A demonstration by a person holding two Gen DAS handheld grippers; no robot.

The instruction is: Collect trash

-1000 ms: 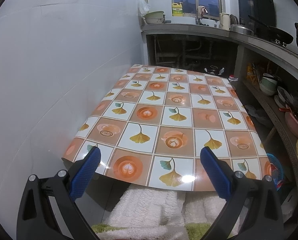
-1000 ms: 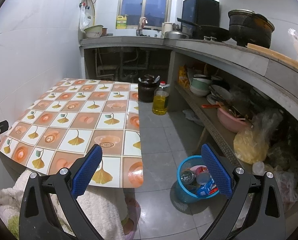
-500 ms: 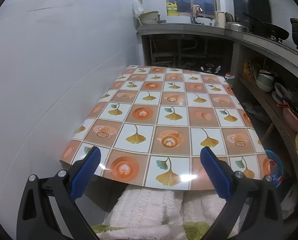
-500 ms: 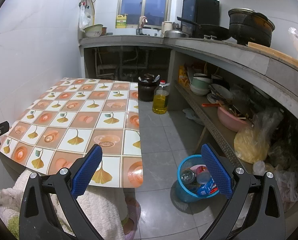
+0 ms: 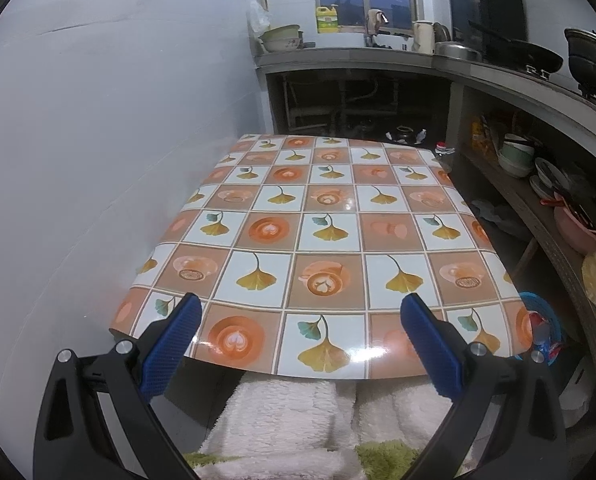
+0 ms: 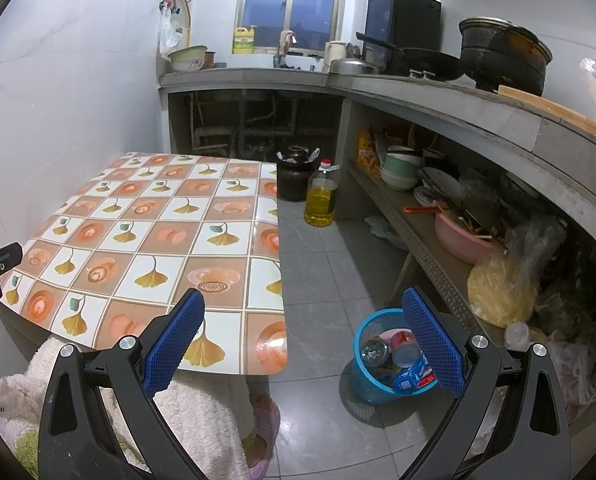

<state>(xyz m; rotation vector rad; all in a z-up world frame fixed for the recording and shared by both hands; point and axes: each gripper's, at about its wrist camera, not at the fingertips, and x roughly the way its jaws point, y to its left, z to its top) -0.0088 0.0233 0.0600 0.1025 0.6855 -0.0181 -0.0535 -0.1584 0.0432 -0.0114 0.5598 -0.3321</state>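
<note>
A blue trash basket (image 6: 366, 384) stands on the grey floor right of the table, holding cans and wrappers (image 6: 403, 354); its rim also shows in the left wrist view (image 5: 540, 308). The table (image 5: 326, 216) has a patterned orange-and-white cloth with nothing on it. My left gripper (image 5: 296, 344) is open and empty over the table's near edge. My right gripper (image 6: 304, 344) is open and empty, above the table's right corner and the floor, with the basket just behind its right finger (image 6: 432, 344).
A yellow oil bottle (image 6: 321, 196) and a dark jar (image 6: 295, 174) stand on the floor beyond the table. A low shelf (image 6: 430, 248) on the right holds bowls, a pink basin and bags. A white wall is on the left. The person's fluffy robe (image 5: 298, 420) is below.
The left gripper has lifted and tilted a little, so the table sits lower and farther in its view. The right gripper has barely moved.
</note>
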